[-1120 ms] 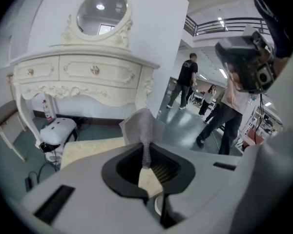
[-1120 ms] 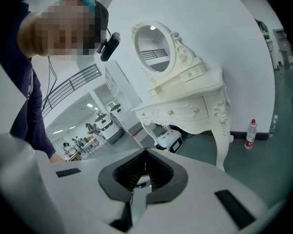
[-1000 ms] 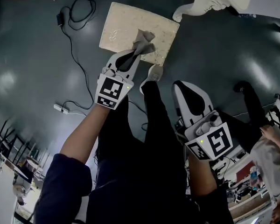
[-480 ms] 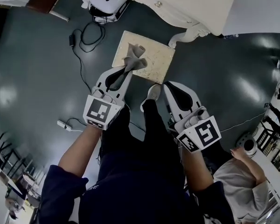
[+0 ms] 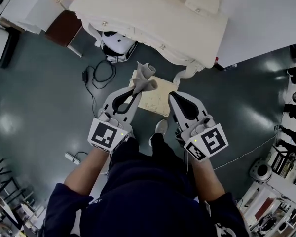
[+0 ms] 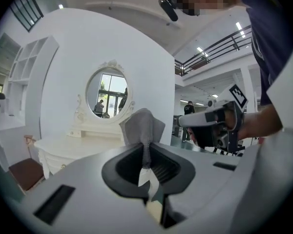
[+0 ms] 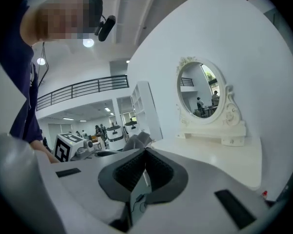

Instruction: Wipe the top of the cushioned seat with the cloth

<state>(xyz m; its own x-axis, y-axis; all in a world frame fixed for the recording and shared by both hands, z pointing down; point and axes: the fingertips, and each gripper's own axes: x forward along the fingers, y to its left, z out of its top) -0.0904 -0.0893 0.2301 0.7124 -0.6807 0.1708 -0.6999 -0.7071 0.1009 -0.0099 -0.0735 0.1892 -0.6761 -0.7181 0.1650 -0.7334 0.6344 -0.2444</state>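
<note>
In the head view the beige cushioned seat stands on the dark floor in front of the white dressing table. My left gripper is shut on the grey cloth, which sticks up past its tips over the seat's far left edge. The left gripper view shows the cloth pinched upright between the shut jaws of the left gripper, held level and facing the oval mirror. My right gripper hovers beside it over the seat's right edge, shut on nothing.
A white and black machine sits under the dressing table, with a black cable trailing over the floor. A brown stool is at the far left. The person's shoe is just before the seat. Clutter lines the right edge.
The cloth has come up off the seat top. Both grippers rose and levelled toward the dressing table, and the head camera pulled back and higher, so the seat looks smaller.
</note>
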